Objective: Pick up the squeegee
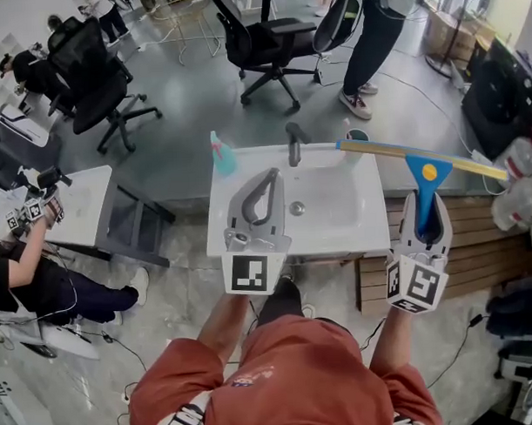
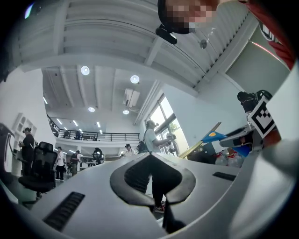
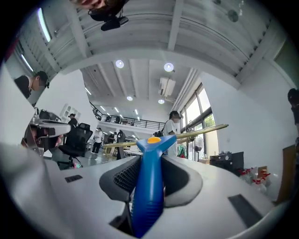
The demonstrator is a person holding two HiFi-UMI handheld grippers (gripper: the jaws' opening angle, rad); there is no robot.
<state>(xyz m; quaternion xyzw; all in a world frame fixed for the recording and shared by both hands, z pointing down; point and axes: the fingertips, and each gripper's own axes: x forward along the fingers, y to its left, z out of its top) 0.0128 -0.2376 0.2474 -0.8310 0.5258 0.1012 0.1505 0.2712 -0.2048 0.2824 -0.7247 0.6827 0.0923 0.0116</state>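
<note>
White sink (image 1: 336, 215) centre, below both tools. Squeegee (image 1: 424, 169) held off sink at its right edge, blade crosswise. Right gripper (image 1: 428, 207) clamped on the blue handle, jaws partway apart, pads pressing both sides. Left gripper (image 1: 271, 176) over basin, tips together, nothing held. Teal spray bottle (image 1: 222, 156) on back-left rim.

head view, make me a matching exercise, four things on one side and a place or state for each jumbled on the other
1. squeegee
2. spray bottle
3. faucet
4. left gripper

a. far left corner of the sink
b. shut, nothing between the jaws
c. clamped by its blue handle in the right gripper
d. middle of the sink's far edge

Pairs: 1-c, 2-a, 3-d, 4-b
</note>
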